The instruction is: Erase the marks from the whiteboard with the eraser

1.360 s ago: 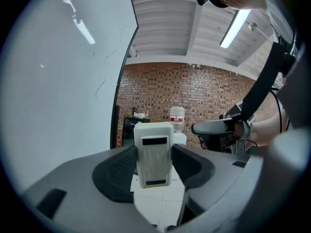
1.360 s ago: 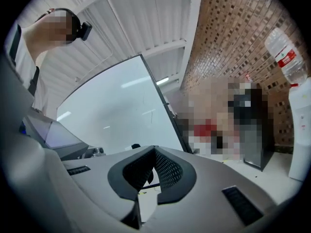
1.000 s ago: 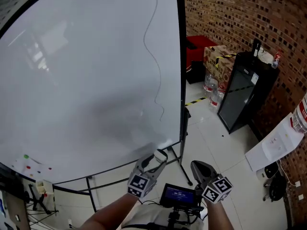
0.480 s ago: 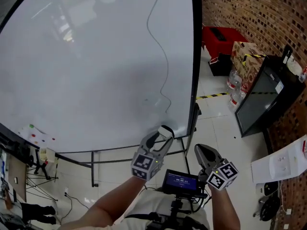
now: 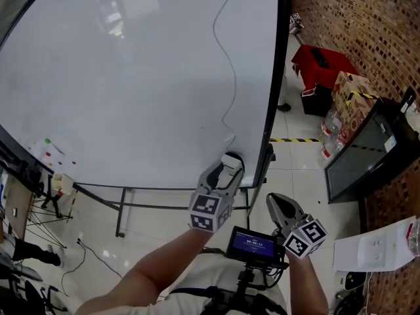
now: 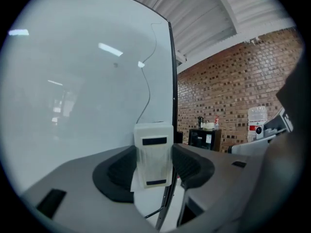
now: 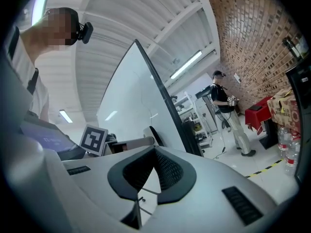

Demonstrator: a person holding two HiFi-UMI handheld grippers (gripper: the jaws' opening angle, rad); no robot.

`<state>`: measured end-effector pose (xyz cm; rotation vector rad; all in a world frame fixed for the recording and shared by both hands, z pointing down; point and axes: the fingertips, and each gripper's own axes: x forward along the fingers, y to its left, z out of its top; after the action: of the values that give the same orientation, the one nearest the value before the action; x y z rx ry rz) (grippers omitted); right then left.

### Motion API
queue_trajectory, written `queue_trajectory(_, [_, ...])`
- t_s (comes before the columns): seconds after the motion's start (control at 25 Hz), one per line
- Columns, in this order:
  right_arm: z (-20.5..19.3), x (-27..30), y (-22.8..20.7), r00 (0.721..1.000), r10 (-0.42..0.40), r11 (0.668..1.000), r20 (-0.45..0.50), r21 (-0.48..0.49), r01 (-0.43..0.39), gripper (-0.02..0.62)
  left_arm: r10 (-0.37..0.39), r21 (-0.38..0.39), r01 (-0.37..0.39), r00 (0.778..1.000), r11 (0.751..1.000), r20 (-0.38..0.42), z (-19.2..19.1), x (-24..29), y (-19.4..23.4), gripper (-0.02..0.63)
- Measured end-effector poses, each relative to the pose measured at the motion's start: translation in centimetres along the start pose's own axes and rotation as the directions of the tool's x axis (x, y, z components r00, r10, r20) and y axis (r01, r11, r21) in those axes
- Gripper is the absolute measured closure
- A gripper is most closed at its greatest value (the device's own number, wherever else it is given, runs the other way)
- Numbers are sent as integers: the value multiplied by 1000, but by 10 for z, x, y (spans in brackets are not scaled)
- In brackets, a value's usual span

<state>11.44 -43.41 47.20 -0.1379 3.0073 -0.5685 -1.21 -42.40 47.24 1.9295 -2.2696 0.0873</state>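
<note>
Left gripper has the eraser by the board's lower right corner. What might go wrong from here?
1. The eraser sticks out past the pads of the left gripper; pressing it on the whiteboard could tilt or slip it.
2. The line runs close to the black frame; a wide stroke may snag there.
3. The line is thin and long, so parts may get missed.

small screen [image 5: 254, 244], digits too blurred to read

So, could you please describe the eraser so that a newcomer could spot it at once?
Find the large white whiteboard with the black frame, then look to its lower right corner. There the left gripper clamps a small white rectangular eraser, the only pale block between dark jaws.
</note>
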Motion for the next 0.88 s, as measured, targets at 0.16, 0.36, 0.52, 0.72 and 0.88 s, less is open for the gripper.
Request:
queue_trajectory(0.16, [2, 0, 1, 1000, 3, 1000, -12, -3, -3, 584, -23, -64, 23, 1000, 998, 3, 4, 5, -2, 370])
queue_trajectory(0.36, [1, 15, 11, 1000, -14, 1000, 2, -25, 15, 584, -142, -199, 141, 990, 970, 13, -2, 6, 4, 371])
queue_trajectory(0.52, [3, 21, 15, 998, -63, 998, 24, -20, 64, 584, -204, -212, 204, 979, 956, 22, -4, 3, 10, 371])
queue_trajectory(0.72, [3, 27, 25, 991, -124, 992, 54, -24, 125, 584, -198, -208, 205, 979, 956, 53, 0, -14, 30, 373])
queue_trajectory(0.88, [1, 29, 34, 984, -163, 985, 69, -38, 165, 584, -181, -183, 197, 979, 963, 98, 8, -28, 47, 373])
